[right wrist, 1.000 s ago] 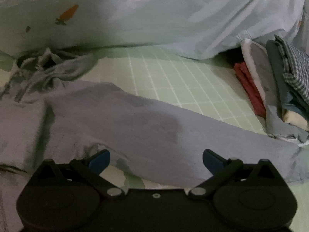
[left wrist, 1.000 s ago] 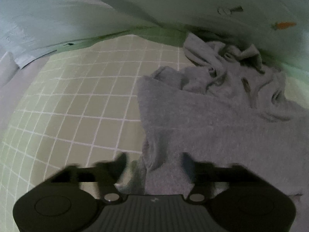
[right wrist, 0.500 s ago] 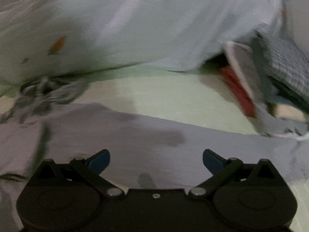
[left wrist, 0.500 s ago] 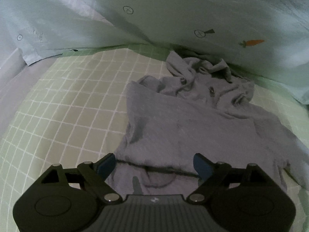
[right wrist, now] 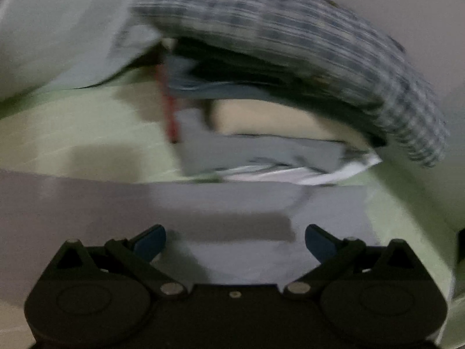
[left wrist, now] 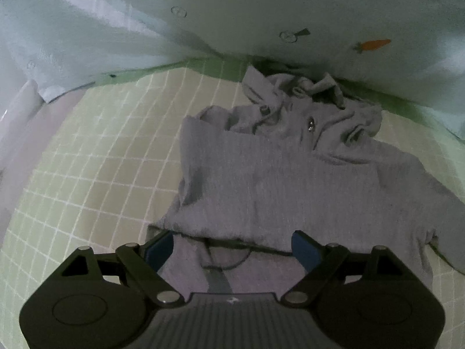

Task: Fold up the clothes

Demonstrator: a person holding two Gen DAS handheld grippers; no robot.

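A grey hoodie [left wrist: 276,180] lies spread on the green checked bed sheet [left wrist: 87,180], its hood bunched at the far end. My left gripper [left wrist: 232,247] is open and empty, hovering over the hoodie's near hem. In the right wrist view, the hoodie's long grey sleeve [right wrist: 203,203] stretches across the sheet. My right gripper [right wrist: 235,242] is open and empty just above the sleeve's end. The right wrist view is blurred by motion.
A pale blue quilt with carrot prints [left wrist: 261,14] lies bunched along the far side. A stack of folded clothes [right wrist: 276,87], with a checked garment on top, sits on the sheet just beyond the sleeve's end.
My left gripper opened and pulled back from the hoodie's hem. My right gripper swung right along the sleeve towards the stack of folded clothes, staying open.
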